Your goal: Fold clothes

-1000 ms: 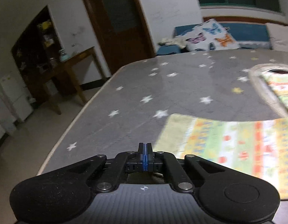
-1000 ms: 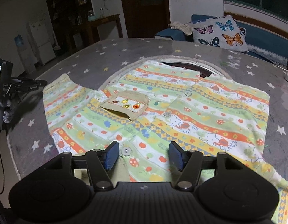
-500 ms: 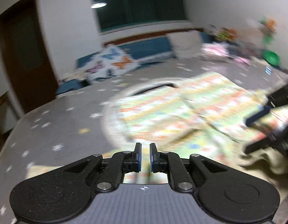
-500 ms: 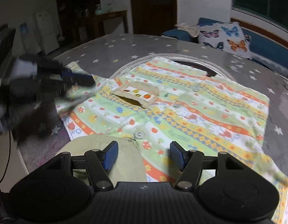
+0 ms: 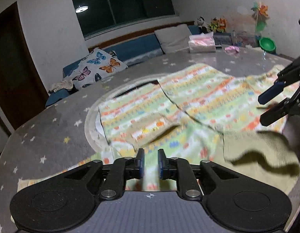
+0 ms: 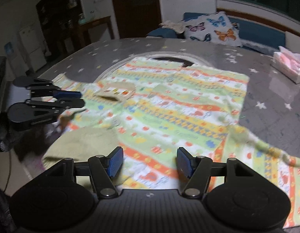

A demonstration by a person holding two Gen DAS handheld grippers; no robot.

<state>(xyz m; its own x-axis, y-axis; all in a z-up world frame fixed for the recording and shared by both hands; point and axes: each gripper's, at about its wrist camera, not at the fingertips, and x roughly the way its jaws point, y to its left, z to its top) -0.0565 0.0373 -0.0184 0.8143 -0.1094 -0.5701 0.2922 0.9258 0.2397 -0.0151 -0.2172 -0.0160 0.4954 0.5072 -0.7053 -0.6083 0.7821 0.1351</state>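
A child's striped shirt (image 5: 198,104) in green, yellow and orange lies spread on the round table; it fills the right wrist view (image 6: 169,104). Its left hem corner (image 6: 82,143) is flipped over, showing the plain olive inside. My left gripper (image 5: 150,163) is slightly open low over the shirt's left sleeve, with cloth showing in the narrow gap. It also shows in the right wrist view (image 6: 80,100). My right gripper (image 6: 149,162) is wide open above the hem, empty; it shows in the left wrist view (image 5: 266,108) at the right edge.
The table (image 6: 276,89) has a grey star-print cover and a round inset ring (image 5: 89,120). A tissue pack (image 6: 287,66) lies at the far right. A sofa with a butterfly cushion (image 5: 95,68) stands behind; toys and a green bowl (image 5: 267,43) are far right.
My left gripper swung right from the bare table edge to face the shirt and opened from shut to a small gap. The shirt's hem corner has flipped over. The right gripper stayed open.
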